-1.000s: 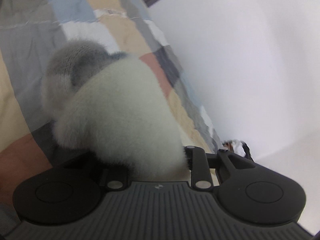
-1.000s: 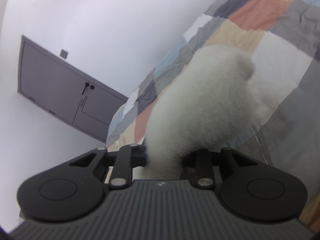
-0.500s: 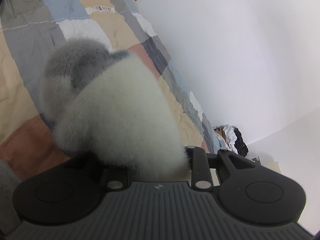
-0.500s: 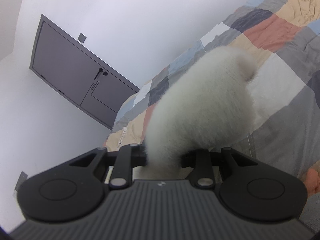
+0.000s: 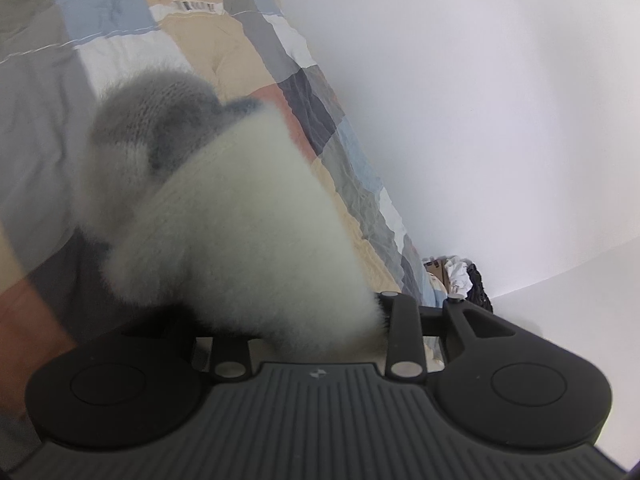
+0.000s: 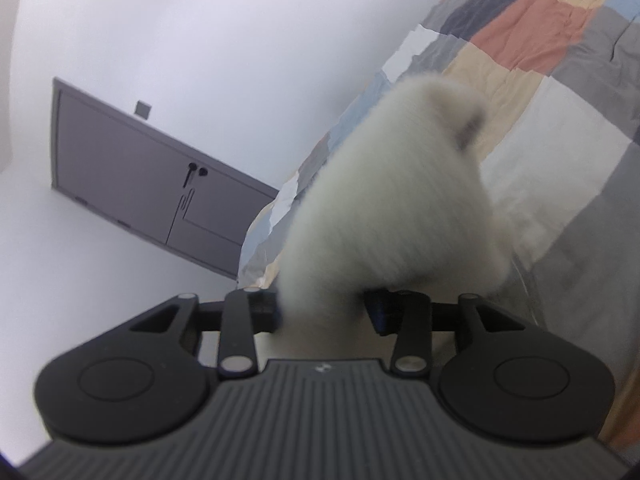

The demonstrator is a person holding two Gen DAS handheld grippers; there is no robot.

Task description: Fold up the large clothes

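Fluffy white-and-grey sweater [image 5: 240, 232]: bunched above patchwork quilt [image 5: 224, 48], between both tongs. Our left gripper [image 5: 296, 320] and right gripper [image 6: 324, 308]: jaws just been widening, sweater between them; grip we cannot tell. Grey door [image 6: 132, 184] beyond.

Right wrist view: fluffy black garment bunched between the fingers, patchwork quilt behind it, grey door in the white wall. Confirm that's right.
One thing is wrong: the colour. In the right wrist view the fluffy garment bunched between the right gripper fingers is white, not black. The rest stands: the patchwork quilt lies behind it and the grey door is set in the white wall.
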